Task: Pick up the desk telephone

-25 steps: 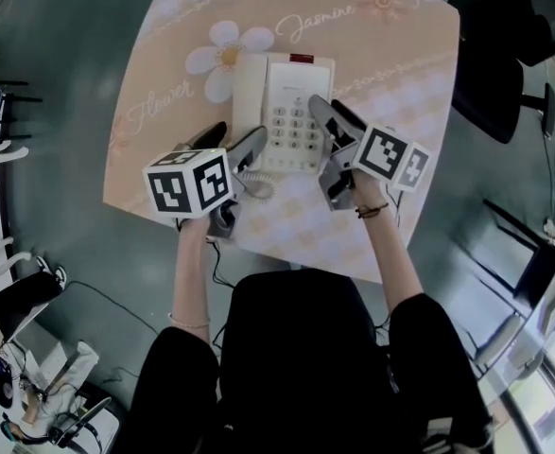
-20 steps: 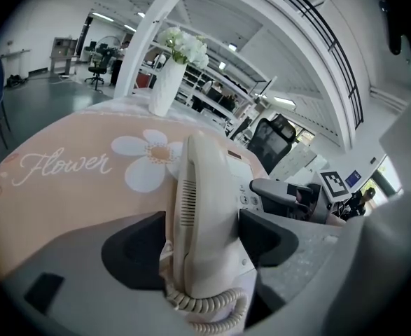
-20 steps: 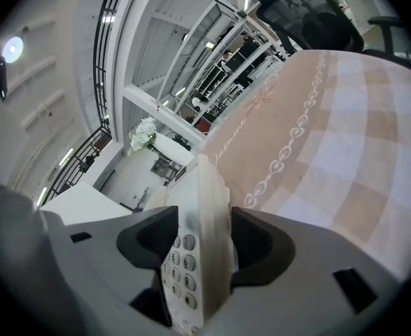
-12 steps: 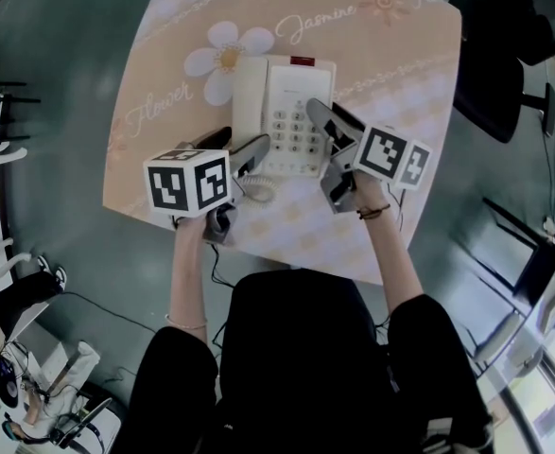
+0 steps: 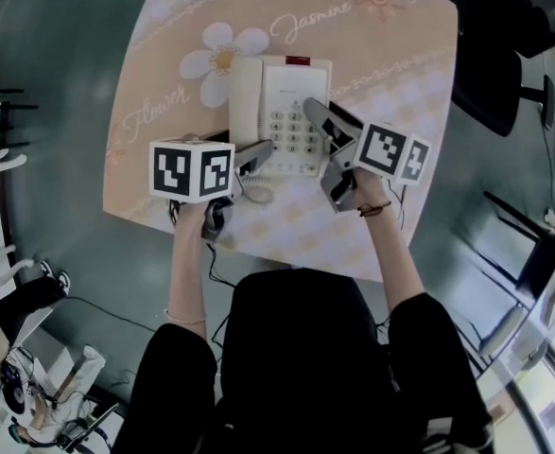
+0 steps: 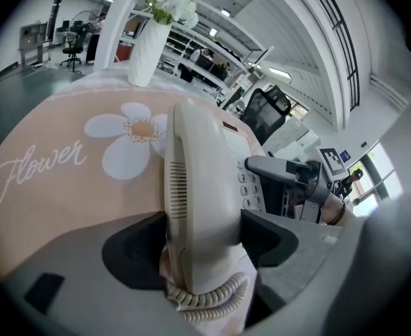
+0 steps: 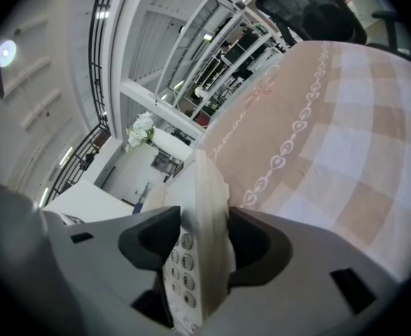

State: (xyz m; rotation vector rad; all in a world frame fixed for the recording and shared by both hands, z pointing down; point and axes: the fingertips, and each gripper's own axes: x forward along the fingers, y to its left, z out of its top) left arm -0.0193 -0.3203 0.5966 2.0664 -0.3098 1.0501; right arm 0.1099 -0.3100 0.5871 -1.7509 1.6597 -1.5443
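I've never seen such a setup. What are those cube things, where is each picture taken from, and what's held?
No robot: a person holds a claw in each hand; the patterned cubes are parts of them. The top-down picture comes from a camera on the person's head. The other two come from cameras riding on each claw, looking along its jaws. On the flowered table stand a white phone and a vase. The left claw grips the handset; the right claw grips the phone's right edge.

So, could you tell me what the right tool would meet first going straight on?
The telephone base: its right edge sits between the jaws of the right tool, pads seemingly touching.
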